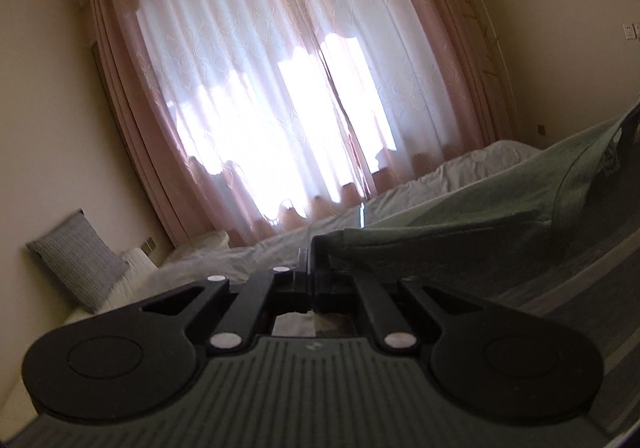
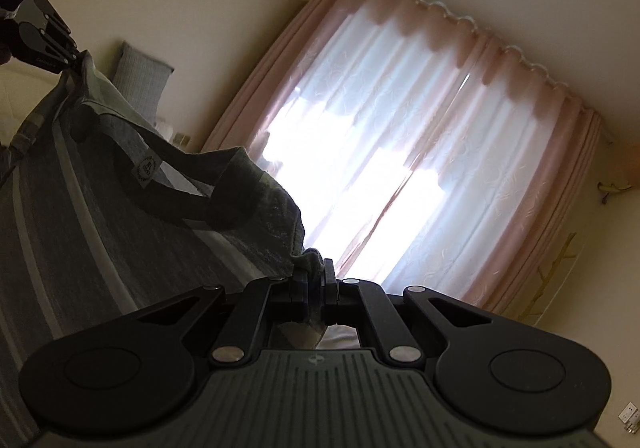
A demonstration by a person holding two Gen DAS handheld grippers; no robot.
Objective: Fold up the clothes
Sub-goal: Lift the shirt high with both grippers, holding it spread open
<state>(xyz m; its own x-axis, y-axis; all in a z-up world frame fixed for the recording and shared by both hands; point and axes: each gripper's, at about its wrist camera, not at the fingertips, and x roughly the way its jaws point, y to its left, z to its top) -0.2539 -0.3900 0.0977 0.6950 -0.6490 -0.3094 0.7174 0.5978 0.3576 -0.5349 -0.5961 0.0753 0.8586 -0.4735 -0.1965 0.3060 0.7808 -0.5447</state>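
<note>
Right now both tools are clenched on the same garment, a grey striped shirt (image 1: pixel 460 244) held up in the air above a bed (image 1: pixel 248 252) with white sheets.

From the left wrist camera, the left hand-held gripper (image 1: pixel 310 260) has its jaws pressed together on one shoulder edge of the shirt. From that pinch the cloth runs off to the right of the tool, taut along its top edge, then drops away below and to the right in broad pale and dark bands. A dark collar with a small round label (image 1: pixel 610 162) shows far to the right, near the picture's edge. Ahead of this tool hangs a pink and white curtain (image 1: pixel 280 88), bright with daylight. A grey pillow (image 1: pixel 78 260) leans on the wall to the left of the jaws, beyond the bed.

From the right wrist camera, the right hand-held gripper (image 2: pixel 318 274) grips a bunched bit of the shirt's other shoulder, with cloth squeezed between the jaws and poking out above and behind them. The garment stretches from there up and to the left, its collar sagging open between the two tools. At the far end of that stretch, in the upper left corner, the left tool shows again, pinching the fabric. The curtain fills the space ahead and to the right.
</note>
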